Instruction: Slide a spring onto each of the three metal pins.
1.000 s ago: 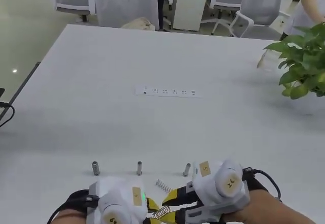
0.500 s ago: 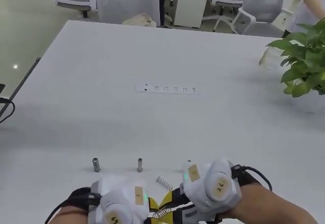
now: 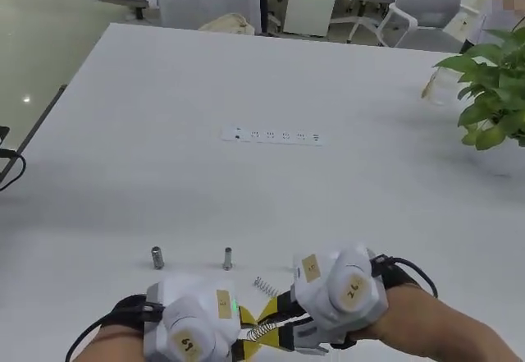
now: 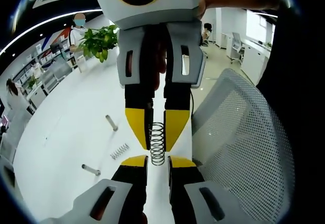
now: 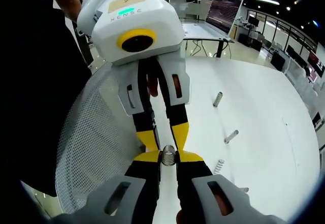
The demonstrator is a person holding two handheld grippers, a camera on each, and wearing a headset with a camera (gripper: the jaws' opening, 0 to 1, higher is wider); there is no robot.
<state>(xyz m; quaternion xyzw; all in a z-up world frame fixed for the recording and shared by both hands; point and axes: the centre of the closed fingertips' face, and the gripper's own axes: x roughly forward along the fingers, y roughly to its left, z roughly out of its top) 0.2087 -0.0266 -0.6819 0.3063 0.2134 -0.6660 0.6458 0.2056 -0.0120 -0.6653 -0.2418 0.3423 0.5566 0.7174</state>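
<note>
Left of the held spring (image 3: 261, 330), the left claw (image 4: 158, 162) pinched one end of it; right of it, the right claw (image 5: 168, 158) pinched the other end. Beyond it, two pins (image 3: 157, 257) (image 3: 227, 257) stood upright on the desk (image 3: 246, 190), and a loose spring (image 3: 264, 286) lay nearer.

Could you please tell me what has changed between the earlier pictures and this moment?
The right gripper has edged left toward the left gripper, and in the head view its body now hides the right pin. No grip changed: the held spring is still between both grippers' jaw tips. The loose spring stays on the table, and the left pin and middle pin remain bare. The rest is camera motion.
</note>
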